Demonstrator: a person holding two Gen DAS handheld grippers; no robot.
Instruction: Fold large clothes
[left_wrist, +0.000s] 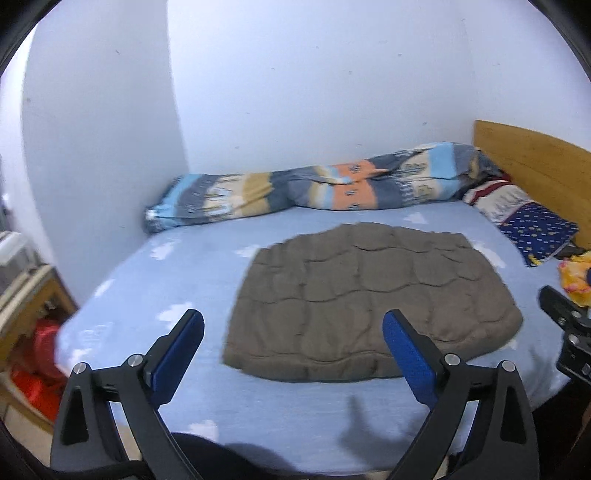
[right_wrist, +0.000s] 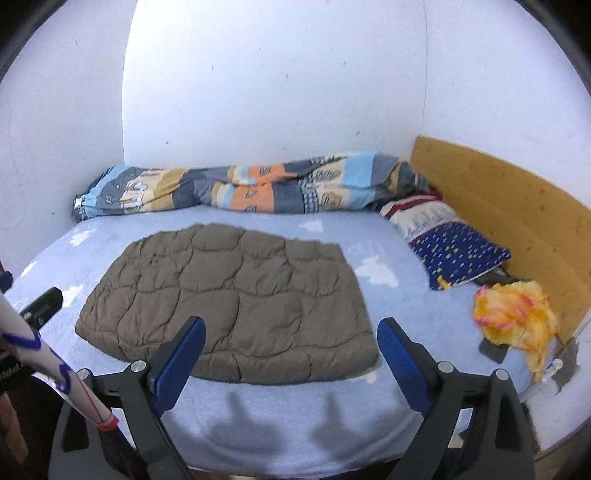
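A brown quilted garment (left_wrist: 373, 295) lies folded into a flat block in the middle of the light blue bed (left_wrist: 177, 280). In the right wrist view the same quilted garment (right_wrist: 229, 302) sits ahead and slightly left on the bed (right_wrist: 369, 236). My left gripper (left_wrist: 293, 323) hangs above the near edge of the bed, open, with nothing between its blue pads. My right gripper (right_wrist: 290, 330) is also open and empty, raised above the garment's near edge. Neither gripper touches the cloth. A part of the right gripper (left_wrist: 565, 314) shows at the right edge of the left wrist view.
A rolled patterned duvet (left_wrist: 314, 184) lies along the far wall. Pillows (right_wrist: 458, 251) and a yellow cloth (right_wrist: 513, 317) sit by the wooden headboard (right_wrist: 498, 199) on the right. A shelf with red items (left_wrist: 33, 354) stands left of the bed. A sleeve (right_wrist: 22, 332) shows at left.
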